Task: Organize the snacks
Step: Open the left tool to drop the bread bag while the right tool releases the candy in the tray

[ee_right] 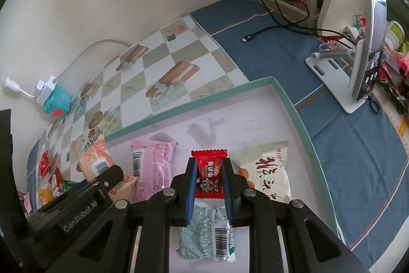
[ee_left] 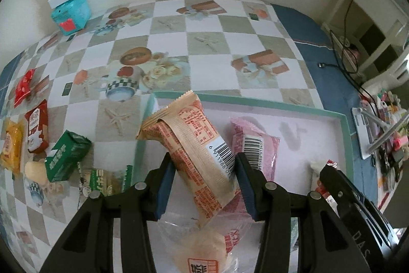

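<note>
The step in hand looks like the placing step: both claws hold a snack over the tray [ee_left: 347, 134], and loose snacks wait outside it. At the far left, around 9 o'clock in the left wrist view, a red sachet [ee_left: 24, 87], a dark red packet [ee_left: 37, 129], a yellow packet [ee_left: 11, 146] and a green box [ee_left: 67, 156] lie on the counter [ee_left: 209, 42]. The left claw [ee_left: 204, 186] grips a tan packet [ee_left: 194, 142] across its lower half; the packet sticks out toward 11 o'clock, tilted, with its far end above the left rim of the tray. Just to the right of it, a pink packet [ee_left: 258, 147] lies flat in the tray, and a clear bag with a round cake [ee_left: 204, 244] lies under the claw at 6 o'clock. In the right wrist view, the right claw [ee_right: 209, 186] is closed on a small red candy packet [ee_right: 209, 170], which stands upright between the blue pads. Below it a green-patterned packet [ee_right: 204, 234] lies in the tray, and a white packet [ee_right: 268, 170] lies at about 2 o'clock, just beside the claw. I judge that the next move calls for lowering each snack to a free part of the tray floor and then opening the claw; the tan packet probably needs to go more inside the rim first.
</note>
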{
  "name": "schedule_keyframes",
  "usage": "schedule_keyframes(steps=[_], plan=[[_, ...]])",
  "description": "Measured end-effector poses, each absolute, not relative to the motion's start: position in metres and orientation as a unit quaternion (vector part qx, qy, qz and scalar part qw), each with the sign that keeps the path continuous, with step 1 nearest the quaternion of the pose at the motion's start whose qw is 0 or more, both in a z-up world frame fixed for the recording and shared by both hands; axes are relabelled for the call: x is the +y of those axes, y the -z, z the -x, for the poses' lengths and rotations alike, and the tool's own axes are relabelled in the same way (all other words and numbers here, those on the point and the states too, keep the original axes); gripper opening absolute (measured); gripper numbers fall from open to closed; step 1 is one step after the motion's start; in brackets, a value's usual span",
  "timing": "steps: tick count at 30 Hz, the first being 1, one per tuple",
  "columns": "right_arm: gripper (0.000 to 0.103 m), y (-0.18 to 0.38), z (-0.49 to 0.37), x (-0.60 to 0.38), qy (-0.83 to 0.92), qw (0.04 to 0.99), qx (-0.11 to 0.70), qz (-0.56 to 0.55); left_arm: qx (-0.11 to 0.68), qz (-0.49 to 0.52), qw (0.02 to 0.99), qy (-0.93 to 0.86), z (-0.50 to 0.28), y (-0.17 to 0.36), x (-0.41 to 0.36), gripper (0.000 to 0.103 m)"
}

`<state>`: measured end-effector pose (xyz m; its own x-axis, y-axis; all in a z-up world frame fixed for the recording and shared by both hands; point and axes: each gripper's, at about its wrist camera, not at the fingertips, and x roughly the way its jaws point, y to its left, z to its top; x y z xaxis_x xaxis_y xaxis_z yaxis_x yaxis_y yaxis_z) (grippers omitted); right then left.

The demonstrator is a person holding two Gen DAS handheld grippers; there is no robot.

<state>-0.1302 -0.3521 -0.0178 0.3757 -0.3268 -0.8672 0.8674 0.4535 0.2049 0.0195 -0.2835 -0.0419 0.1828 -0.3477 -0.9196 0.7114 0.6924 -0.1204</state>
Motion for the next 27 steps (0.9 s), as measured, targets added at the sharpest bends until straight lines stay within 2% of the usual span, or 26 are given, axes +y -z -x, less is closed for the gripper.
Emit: schedule_keyframes(steps=[8, 10, 15, 24, 26, 27], plan=[[0.021, 0.021, 0.132, -0.355, 0.398, 0.750, 0.403, -0.342, 0.536, -0.173, 0.755, 0.336, -0.024, 0.043, -0.280, 0.051], [0.022, 0.021, 0.132, -0.354, 0.397, 0.750, 0.406, -0.340, 0.542, -0.169, 0.753, 0.332, -0.027, 0.043, -0.278, 0.063], [0.022, 0.020, 0.133, -0.353, 0.400, 0.748, 0.409, -0.337, 0.537, -0.173, 0.758, 0.328, -0.027, 0.034, -0.274, 0.076], [0.022, 0.020, 0.133, -0.354, 0.399, 0.744, 0.418, -0.336, 0.538, -0.176, 0.769, 0.296, -0.034, 0.020, -0.261, 0.077], [0.030, 0.021, 0.133, -0.355, 0.403, 0.741, 0.422, -0.333, 0.538, -0.177, 0.773, 0.287, -0.037, 0.019, -0.258, 0.081], [0.035, 0.022, 0.134, -0.355, 0.405, 0.739, 0.424, -0.333, 0.537, -0.179, 0.775, 0.282, -0.038, 0.018, -0.256, 0.089]])
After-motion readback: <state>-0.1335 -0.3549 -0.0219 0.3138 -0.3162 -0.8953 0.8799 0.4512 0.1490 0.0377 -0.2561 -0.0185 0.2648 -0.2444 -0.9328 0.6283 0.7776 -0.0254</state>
